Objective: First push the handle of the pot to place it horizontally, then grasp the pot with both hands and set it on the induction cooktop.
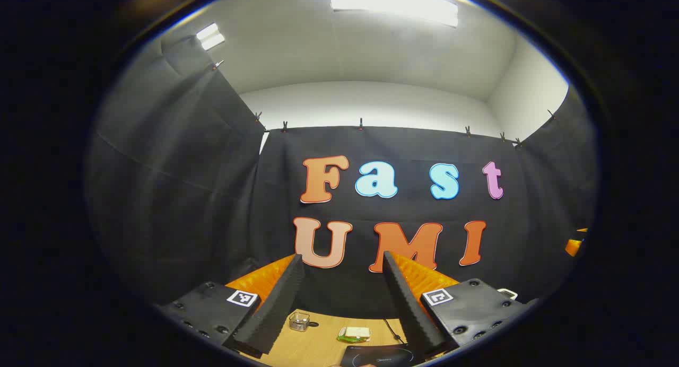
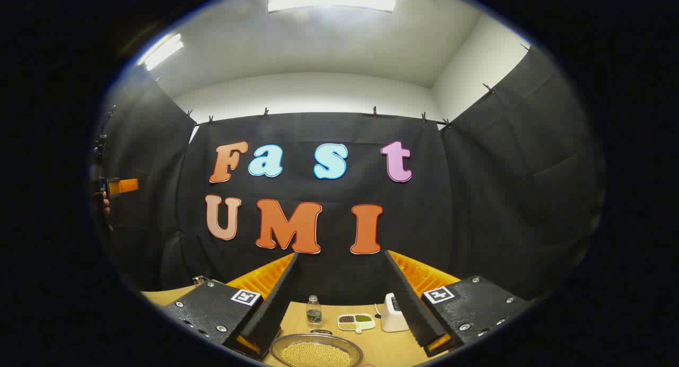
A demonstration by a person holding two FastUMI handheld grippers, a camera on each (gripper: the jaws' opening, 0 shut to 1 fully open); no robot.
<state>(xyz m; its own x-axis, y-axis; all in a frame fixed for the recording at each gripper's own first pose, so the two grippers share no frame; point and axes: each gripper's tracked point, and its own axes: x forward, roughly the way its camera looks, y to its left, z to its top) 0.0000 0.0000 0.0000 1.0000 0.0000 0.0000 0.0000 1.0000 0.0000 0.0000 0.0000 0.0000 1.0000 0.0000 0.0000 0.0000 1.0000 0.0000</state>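
Observation:
My left gripper (image 1: pixel 342 255) is open and held high, with nothing between its fingers. Below it on the wooden table (image 1: pixel 318 346) lies the black induction cooktop (image 1: pixel 379 355), cut off by the lower edge. My right gripper (image 2: pixel 340 253) is also open and empty. Under it sits a round metal pot (image 2: pixel 316 350) filled with yellow grains, and a small dark handle (image 2: pixel 321 332) shows at its far rim. In the right gripper view, a hand (image 2: pixel 103 205) holds the left gripper (image 2: pixel 122 186) at the far left. An orange part of the right gripper (image 1: pixel 575 245) shows at the far right of the left gripper view.
Beyond the cooktop are a small glass jar (image 1: pixel 299 321), a green and white item (image 1: pixel 354 333) and a black cable (image 1: pixel 392 330). Behind the pot stand a small bottle (image 2: pixel 313 309), a white divided dish (image 2: pixel 356 321) and a white appliance (image 2: pixel 393 319).

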